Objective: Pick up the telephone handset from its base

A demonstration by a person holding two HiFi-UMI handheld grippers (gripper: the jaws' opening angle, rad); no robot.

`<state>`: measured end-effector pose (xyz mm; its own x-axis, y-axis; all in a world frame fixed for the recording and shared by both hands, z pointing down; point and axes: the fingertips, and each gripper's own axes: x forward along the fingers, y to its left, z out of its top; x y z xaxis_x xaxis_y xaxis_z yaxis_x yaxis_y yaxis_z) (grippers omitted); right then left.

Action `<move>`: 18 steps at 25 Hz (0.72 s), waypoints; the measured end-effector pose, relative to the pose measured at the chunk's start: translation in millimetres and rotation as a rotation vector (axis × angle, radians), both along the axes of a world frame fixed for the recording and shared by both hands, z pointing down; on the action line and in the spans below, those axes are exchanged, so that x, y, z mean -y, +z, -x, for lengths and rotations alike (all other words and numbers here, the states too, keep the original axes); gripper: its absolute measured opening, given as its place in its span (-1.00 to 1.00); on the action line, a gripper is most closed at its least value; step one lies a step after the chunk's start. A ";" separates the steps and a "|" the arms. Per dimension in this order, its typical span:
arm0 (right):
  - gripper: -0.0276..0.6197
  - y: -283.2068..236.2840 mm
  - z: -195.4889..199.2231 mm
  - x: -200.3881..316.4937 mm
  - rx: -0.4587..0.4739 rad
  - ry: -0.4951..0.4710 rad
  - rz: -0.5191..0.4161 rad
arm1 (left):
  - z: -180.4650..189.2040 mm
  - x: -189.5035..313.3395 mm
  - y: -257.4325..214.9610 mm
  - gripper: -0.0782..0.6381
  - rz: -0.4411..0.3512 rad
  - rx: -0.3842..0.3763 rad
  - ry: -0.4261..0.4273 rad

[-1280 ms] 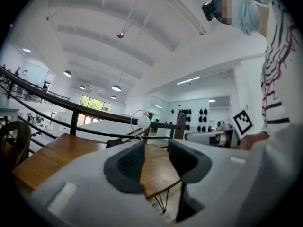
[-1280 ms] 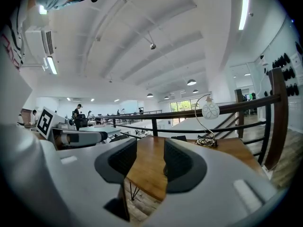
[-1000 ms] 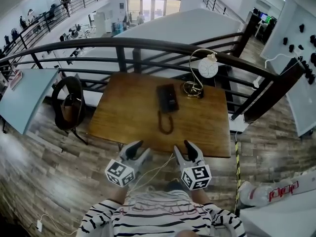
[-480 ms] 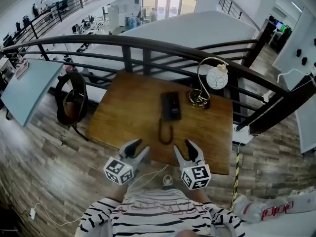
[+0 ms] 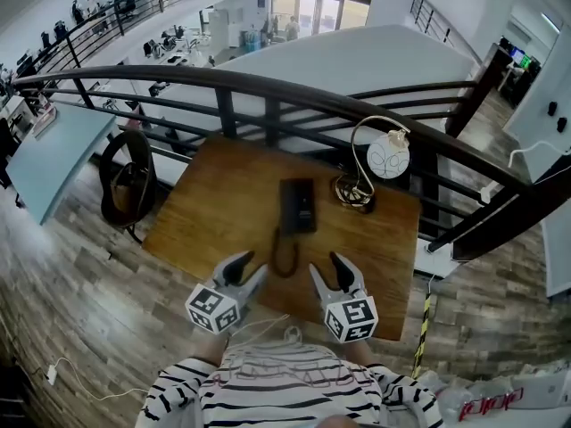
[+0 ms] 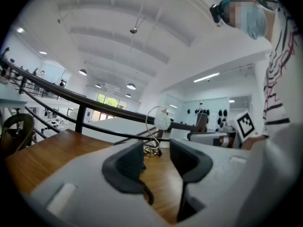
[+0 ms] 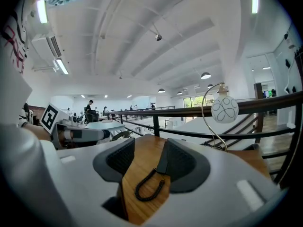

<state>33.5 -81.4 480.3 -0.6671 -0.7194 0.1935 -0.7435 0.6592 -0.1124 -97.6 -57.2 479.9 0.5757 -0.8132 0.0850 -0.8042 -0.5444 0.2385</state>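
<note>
As the black telephone handset [image 5: 297, 205] lies ahead on the brown wooden counter [image 5: 223, 212], the grey left tool [image 5: 250, 266] and right tool [image 5: 326, 266] hover short of it. Both have just been opening and stand released, with nothing between their jaws.

Nothing can be read. The left gripper [image 5: 245, 270] and right gripper [image 5: 326, 267] bear only black-and-white square patterns. Red print on a white package [image 5: 486, 406], right of the right gripper, is too blurred.
</note>
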 end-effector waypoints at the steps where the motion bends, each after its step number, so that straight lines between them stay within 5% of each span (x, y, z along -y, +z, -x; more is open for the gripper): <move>1: -0.28 1.8 -5.5 5.0 0.000 -0.009 0.002 | -6.1 3.7 1.2 -0.30 0.002 0.000 -0.008; 18: -0.26 10.2 -20.6 53.6 -0.001 -0.129 -0.011 | -19.5 53.3 18.2 -0.30 0.030 0.004 -0.106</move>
<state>54.1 -135.1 490.4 -0.7537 -0.6300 0.1872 -0.6529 0.7503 -0.1038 -78.1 -110.5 498.1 0.4864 -0.8665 0.1123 -0.8577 -0.4490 0.2505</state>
